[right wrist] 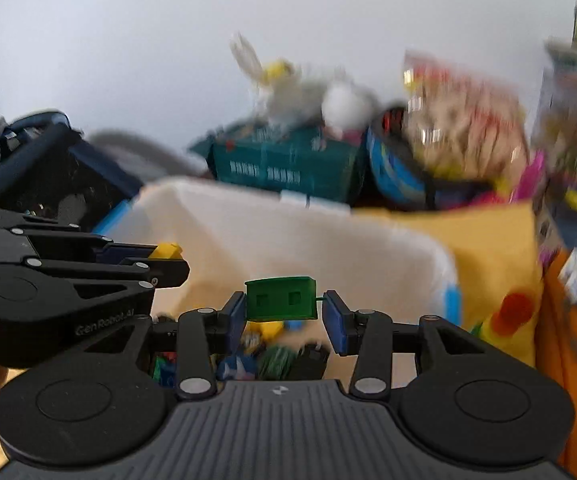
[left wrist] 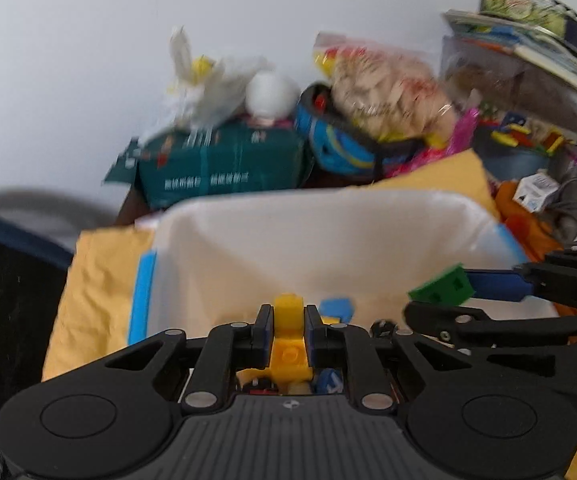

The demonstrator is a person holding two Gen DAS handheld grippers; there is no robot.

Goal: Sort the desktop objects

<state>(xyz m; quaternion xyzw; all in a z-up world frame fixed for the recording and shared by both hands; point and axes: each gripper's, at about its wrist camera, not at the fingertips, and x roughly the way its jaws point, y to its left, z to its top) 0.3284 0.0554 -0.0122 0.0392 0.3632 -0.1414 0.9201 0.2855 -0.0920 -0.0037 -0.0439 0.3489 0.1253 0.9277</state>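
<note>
My left gripper point(left wrist: 288, 314) is shut on a yellow brick point(left wrist: 289, 354), held upright over the near rim of a white bag-like container point(left wrist: 328, 232). The same gripper point(right wrist: 168, 260) and its yellow brick point(right wrist: 164, 251) show at the left of the right wrist view. My right gripper point(right wrist: 284, 316) hovers over the container point(right wrist: 288, 216) with a green brick point(right wrist: 280, 298) between its jaws. The brick touches the left pad, and a small gap shows at the right pad. From the left wrist view, the green brick point(left wrist: 442, 290) sits at that gripper's point(left wrist: 460, 300) tip. Several small bricks point(right wrist: 272, 356) lie in the container.
A yellow padded sheet point(left wrist: 96, 280) lies under the container. Behind it stand a teal box point(left wrist: 224, 164), a blue helmet-like shell point(left wrist: 336, 140) and a clear snack bag point(left wrist: 384, 92). Tins and books point(left wrist: 528, 40) are stacked far right. A dark bin point(left wrist: 8, 280) stands left.
</note>
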